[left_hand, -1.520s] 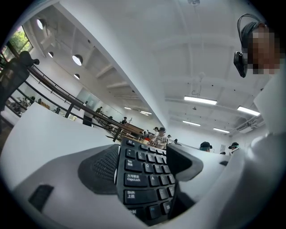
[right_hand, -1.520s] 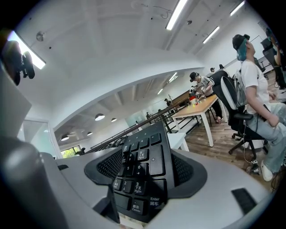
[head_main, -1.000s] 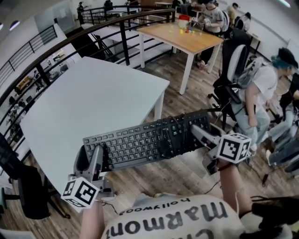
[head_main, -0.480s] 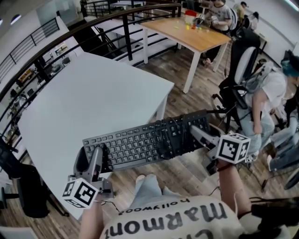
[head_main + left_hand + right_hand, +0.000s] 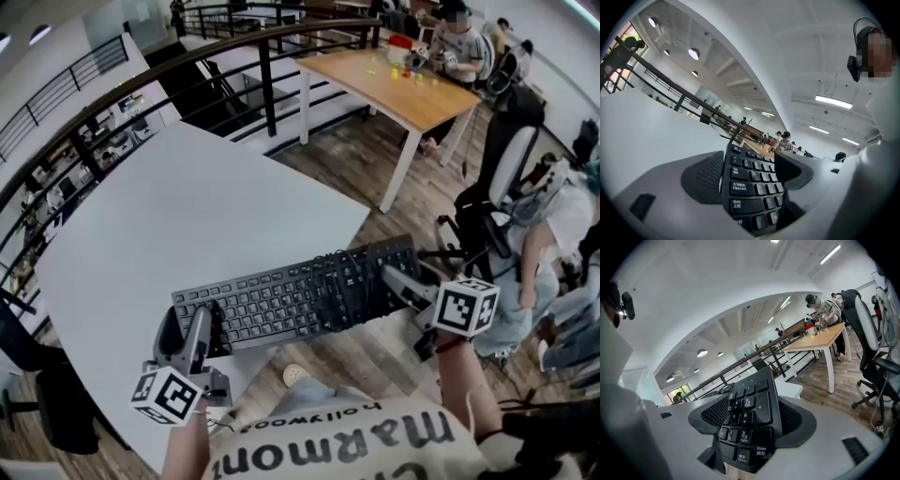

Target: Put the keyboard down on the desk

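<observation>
White desk (image 5: 187, 216), black keyboard (image 5: 281, 300), ends clamped in left tongs (image 5: 189, 323), right tongs (image 5: 394, 279)

The keyboard (image 5: 281, 305) is a full-size black one with dark grey keys. Its black cord (image 5: 339, 274) is heaped loosely on the keys toward the number-pad end. I hold it keys-up by both short ends: my left fingers (image 5: 702, 179) pinch the Caps Lock end, my right fingers (image 5: 714, 413) the number pad. It straddles the white bench's (image 5: 169, 216) near edge, with its left end over the bench and its right end past the near right corner, over the floor. I cannot tell whether it touches the bench.
</observation>
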`<action>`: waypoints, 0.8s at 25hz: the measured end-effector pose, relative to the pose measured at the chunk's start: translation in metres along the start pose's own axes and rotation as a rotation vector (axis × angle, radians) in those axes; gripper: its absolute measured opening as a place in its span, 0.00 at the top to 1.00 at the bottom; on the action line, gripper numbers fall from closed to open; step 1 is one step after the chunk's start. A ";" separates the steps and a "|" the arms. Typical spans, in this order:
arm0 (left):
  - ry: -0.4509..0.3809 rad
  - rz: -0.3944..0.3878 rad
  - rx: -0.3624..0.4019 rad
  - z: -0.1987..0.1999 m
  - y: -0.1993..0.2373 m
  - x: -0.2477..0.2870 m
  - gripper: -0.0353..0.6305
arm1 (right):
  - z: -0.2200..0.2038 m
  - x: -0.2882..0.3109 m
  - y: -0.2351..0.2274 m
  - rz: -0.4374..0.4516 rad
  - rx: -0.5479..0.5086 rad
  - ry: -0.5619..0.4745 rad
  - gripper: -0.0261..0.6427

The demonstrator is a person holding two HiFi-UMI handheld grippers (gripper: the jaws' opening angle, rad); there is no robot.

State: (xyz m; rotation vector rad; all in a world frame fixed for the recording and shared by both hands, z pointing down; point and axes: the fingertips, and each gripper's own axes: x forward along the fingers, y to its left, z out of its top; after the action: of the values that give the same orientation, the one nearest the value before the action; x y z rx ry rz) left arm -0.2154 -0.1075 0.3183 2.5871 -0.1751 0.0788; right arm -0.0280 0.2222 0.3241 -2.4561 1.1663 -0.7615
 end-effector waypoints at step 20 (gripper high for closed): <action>-0.028 0.044 -0.018 0.037 0.029 0.108 0.45 | 0.066 0.122 -0.036 0.066 0.006 0.037 0.49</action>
State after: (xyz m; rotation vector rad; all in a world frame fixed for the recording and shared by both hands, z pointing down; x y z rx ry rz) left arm -0.1114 -0.1627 0.3118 2.5682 -0.2411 0.0572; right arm 0.0971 0.1527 0.3284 -2.3949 1.2502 -0.7929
